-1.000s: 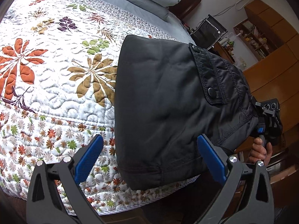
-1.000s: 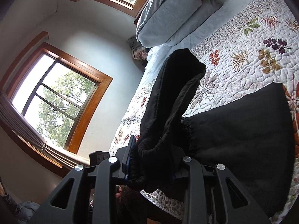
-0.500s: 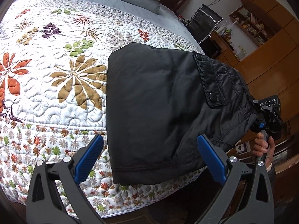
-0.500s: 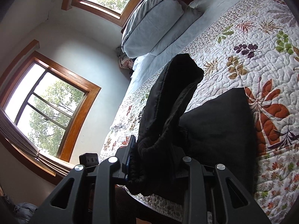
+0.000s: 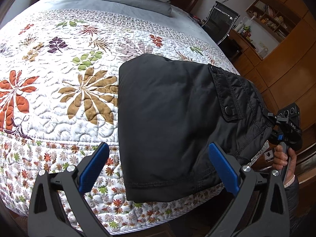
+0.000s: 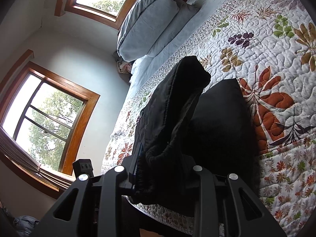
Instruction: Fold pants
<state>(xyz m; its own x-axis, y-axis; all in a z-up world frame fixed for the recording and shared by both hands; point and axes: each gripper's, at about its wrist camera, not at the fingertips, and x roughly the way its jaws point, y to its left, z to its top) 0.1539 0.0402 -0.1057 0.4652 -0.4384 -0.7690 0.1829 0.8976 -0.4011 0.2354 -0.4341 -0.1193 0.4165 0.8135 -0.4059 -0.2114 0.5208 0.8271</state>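
Left wrist view: the left tongs (image 5: 158,165) hang open, blue pads spread wide with nothing pinched between them. Ahead of them, the black pants (image 5: 173,122) lie folded on the quilt (image 5: 59,90) at the near edge of the bed, the hem passing between the pads without touching them. To their right, the right tongs (image 5: 270,122) bite the pants' pocket-side edge, a hand (image 5: 284,158) on the handle below. Right wrist view: the right tongs (image 6: 164,169) are clamped on a bunched black fold, lifted off the flat part, which lies just right of them. Pillows (image 6: 150,23) sit far ahead.
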